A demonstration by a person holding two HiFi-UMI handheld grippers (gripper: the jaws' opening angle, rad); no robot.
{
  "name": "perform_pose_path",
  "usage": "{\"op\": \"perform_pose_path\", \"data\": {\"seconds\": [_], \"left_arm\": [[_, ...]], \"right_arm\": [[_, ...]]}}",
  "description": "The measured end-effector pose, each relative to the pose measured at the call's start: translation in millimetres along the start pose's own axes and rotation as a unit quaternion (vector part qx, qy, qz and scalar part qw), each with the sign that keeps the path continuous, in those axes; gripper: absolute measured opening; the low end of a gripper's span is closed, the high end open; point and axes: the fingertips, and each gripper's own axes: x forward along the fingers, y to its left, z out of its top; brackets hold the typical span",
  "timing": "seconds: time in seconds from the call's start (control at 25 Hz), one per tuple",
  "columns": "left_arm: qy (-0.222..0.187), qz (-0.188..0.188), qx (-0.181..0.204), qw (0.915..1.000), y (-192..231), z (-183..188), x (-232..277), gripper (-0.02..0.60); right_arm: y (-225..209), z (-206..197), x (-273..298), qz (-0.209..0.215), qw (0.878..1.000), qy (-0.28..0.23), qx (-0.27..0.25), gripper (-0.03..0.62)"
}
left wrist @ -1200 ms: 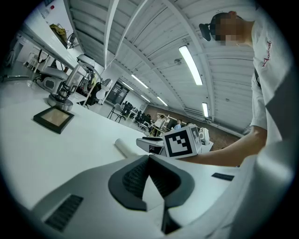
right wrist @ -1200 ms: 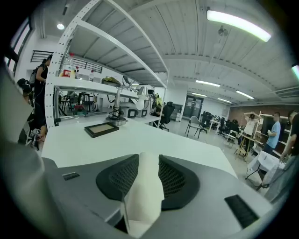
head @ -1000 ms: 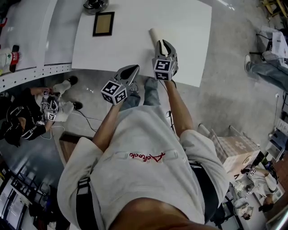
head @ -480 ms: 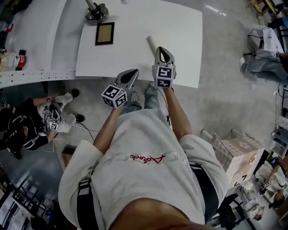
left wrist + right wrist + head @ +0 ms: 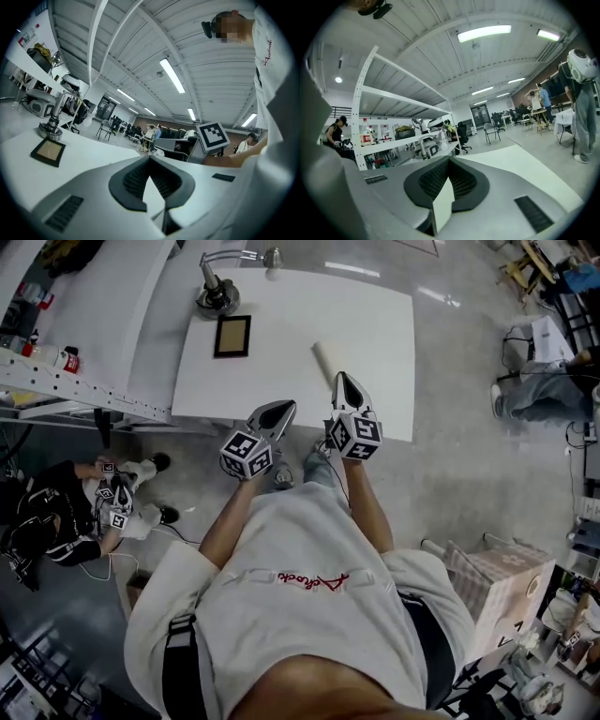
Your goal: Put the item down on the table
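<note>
Cream cylindrical roll (image 5: 328,359) lies on the white bench (image 5: 375,324), its near end just by the tip of the right gripper (image 5: 339,381). Right gripper's jaws are closed together and empty. Left gripper (image 5: 287,409) is over the bench's near edge, also closed and empty.

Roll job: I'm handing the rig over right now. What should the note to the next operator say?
Left gripper: shut, empty.
Right gripper: shut, empty.
Roll: lying on the table, just ahead of the right gripper in the head view, held by neither.
Done: the roll is down on the table.
Left: nothing of the put-down that shows.
</note>
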Motion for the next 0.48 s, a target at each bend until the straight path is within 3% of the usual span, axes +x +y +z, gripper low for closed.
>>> {"op": "perform_pose_path", "data": {"seconds": [0.48], "left_arm": [[-0.010,-0.008,0.020,0.9997,-11,2,-23,0.005]], "right_arm": [[49,3,-39,0.040,0.998,-0.022,-0.042,0.001]]}}
